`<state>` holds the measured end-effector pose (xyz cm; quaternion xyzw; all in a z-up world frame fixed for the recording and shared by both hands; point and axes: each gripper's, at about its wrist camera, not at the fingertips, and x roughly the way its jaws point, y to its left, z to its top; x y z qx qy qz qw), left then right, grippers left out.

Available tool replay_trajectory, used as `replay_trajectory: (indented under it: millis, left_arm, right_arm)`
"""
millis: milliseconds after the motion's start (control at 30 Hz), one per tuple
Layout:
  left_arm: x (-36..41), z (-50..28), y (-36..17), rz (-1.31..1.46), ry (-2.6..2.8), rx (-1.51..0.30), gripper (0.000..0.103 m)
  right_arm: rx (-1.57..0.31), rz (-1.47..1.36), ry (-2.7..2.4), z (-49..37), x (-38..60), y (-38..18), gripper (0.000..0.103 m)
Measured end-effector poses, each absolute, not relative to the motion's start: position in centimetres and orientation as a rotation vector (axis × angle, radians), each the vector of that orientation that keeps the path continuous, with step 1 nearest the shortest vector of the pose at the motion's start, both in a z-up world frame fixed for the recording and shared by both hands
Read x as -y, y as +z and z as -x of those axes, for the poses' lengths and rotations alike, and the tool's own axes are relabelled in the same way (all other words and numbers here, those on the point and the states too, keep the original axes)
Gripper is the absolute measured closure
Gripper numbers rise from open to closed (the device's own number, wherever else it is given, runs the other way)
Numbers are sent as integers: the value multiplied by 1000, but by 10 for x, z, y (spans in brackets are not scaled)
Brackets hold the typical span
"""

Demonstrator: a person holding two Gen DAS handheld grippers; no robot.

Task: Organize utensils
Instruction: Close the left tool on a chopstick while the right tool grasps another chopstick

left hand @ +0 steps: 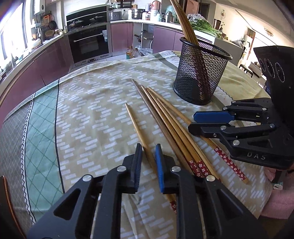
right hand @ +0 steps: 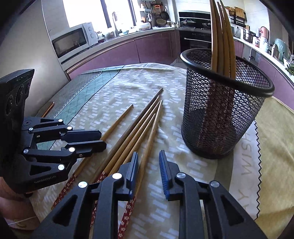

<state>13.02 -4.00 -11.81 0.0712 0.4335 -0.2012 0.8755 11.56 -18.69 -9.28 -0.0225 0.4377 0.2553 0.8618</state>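
The left claw (left hand: 148,160) is pinched narrow around one lone wooden chopstick (left hand: 136,126), and the right claw (right hand: 148,165) is narrow around the right-most stick of the bunch of wooden chopsticks with red flowered ends (right hand: 132,132). A thin stick could slip out or roll, or a claw could drag its neighbours along. The black wire mesh cup (right hand: 226,117) stands far and right, already holding some sticks.

A kitchen is seen beyond the jaws: purple cabinets (left hand: 55,60) run under a pale counter (right hand: 128,35), with a built-in oven (left hand: 90,44) ahead. A microwave (right hand: 73,41) stands left of the right jaws. Bright daylight is admitted through windows (right hand: 82,11). The table is covered by a patterned cloth (left hand: 88,117).
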Motion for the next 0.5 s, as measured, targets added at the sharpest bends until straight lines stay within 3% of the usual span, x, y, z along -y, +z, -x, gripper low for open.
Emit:
replay_trajectory:
  millis: [100,500]
  left_arm:
    - [39,-131,-118,-128,-414,-903,92]
    - [35,-121,-110,-76,-439,-893,95]
  right_arm:
    - [-923,22,546,-116,189,-93,94]
    - [-899,-54,593,-107,206,-82,97]
